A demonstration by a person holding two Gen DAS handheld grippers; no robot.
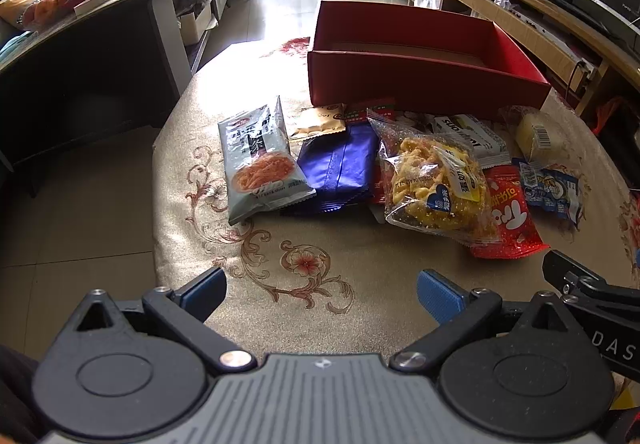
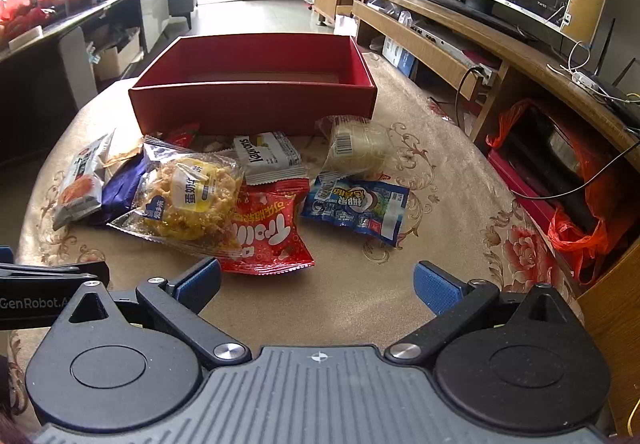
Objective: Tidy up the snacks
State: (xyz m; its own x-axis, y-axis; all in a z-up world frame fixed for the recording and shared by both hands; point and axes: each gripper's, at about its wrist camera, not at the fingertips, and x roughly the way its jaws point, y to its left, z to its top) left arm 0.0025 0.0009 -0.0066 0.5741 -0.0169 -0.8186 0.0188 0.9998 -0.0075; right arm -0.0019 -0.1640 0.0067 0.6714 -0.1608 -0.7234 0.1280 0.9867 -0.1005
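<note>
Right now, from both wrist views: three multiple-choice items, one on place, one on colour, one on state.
1. Where does the clear bag of yellow crisps lie?
A. inside the box
B. partly on the red packet
C. on the floor

2. What colour is the box?
A. red
B. green
C. white

3. How do the jaws of both grippers stand?
A. both shut on packets
B. left shut, right open
C. both open, nothing between them

Key: 1 B, its near edge overlaps the red packet. 2 A, its walls are red inside and out. 3 C, the left gripper and the right gripper show only tablecloth between their pads.
</note>
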